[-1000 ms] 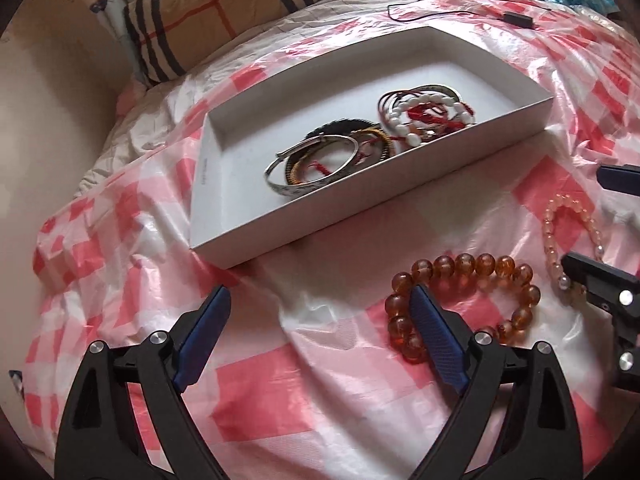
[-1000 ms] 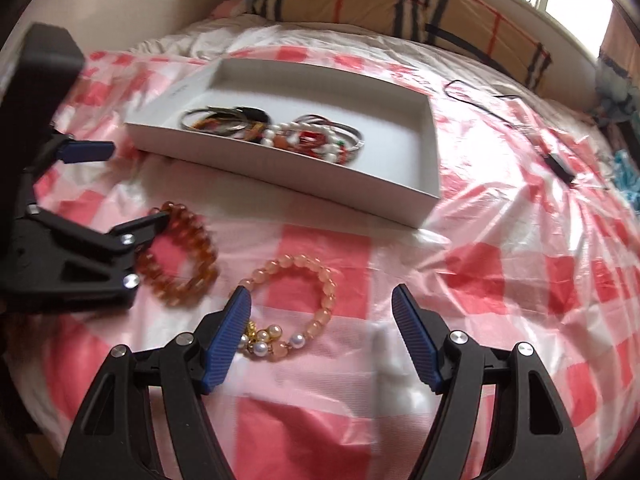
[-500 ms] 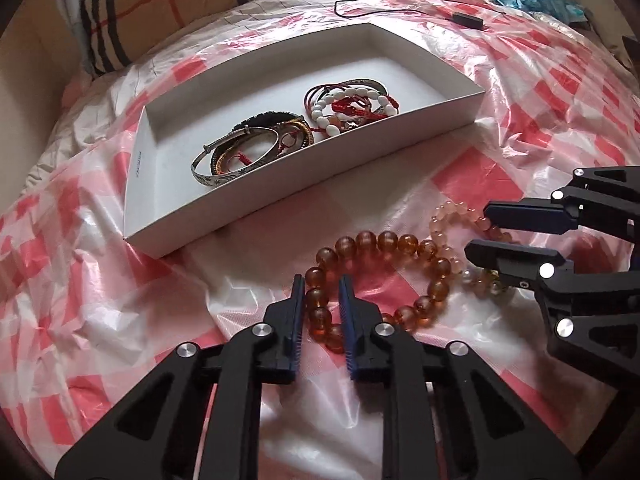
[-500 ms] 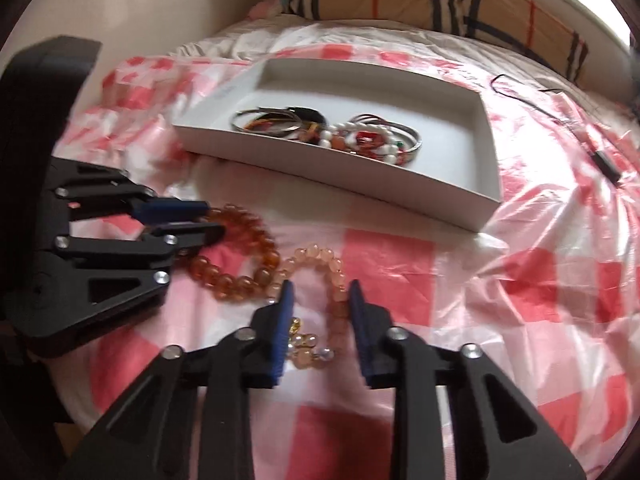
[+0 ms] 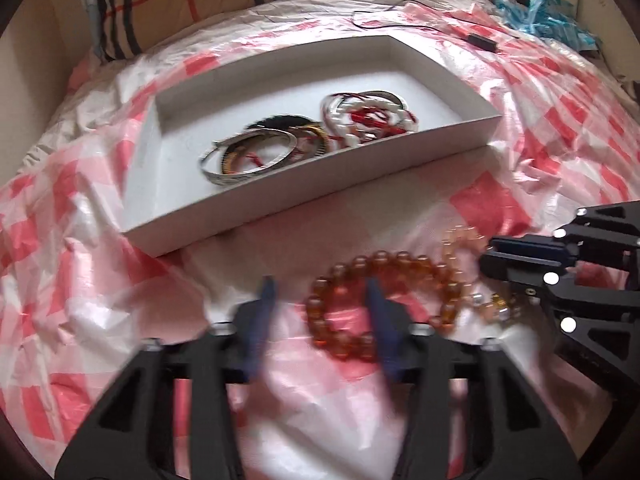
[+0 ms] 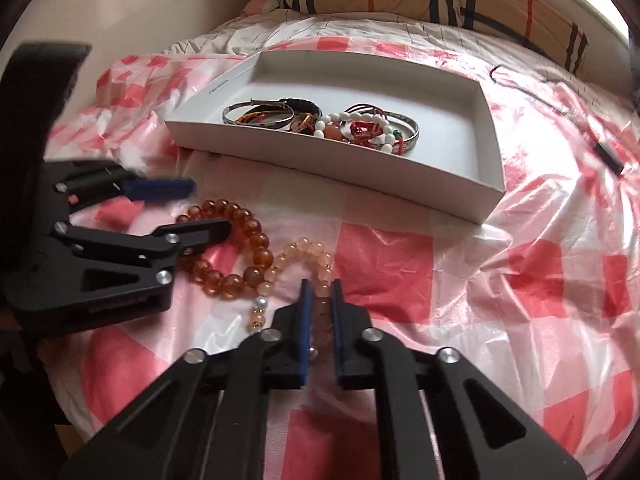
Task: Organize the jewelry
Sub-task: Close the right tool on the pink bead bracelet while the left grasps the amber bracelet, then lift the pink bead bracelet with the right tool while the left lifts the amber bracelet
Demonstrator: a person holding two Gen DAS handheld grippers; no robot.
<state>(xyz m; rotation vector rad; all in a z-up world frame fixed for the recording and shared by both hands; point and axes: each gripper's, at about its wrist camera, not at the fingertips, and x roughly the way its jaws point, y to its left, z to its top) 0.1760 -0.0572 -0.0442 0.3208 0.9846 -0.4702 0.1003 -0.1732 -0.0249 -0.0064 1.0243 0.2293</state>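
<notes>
Right wrist view: right gripper clenched on pale peach beaded bracelet with pearl and gold charm, strand pinched between blue pads; bracelet lying on red-and-white checked plastic sheet, touching amber round-bead bracelet.
Left wrist view: left gripper released, blurred, jaws apart, one finger inside amber loop, other outside.
White shallow cardboard tray beyond both, holding silver bangles and red-and-white bead bracelets.
Advice, judged: lift peach strand straight up, slowly, checking amber beads not snagged; carry over near wall; release low over bare tray floor; close left jaws squarely across amber beads only.
</notes>
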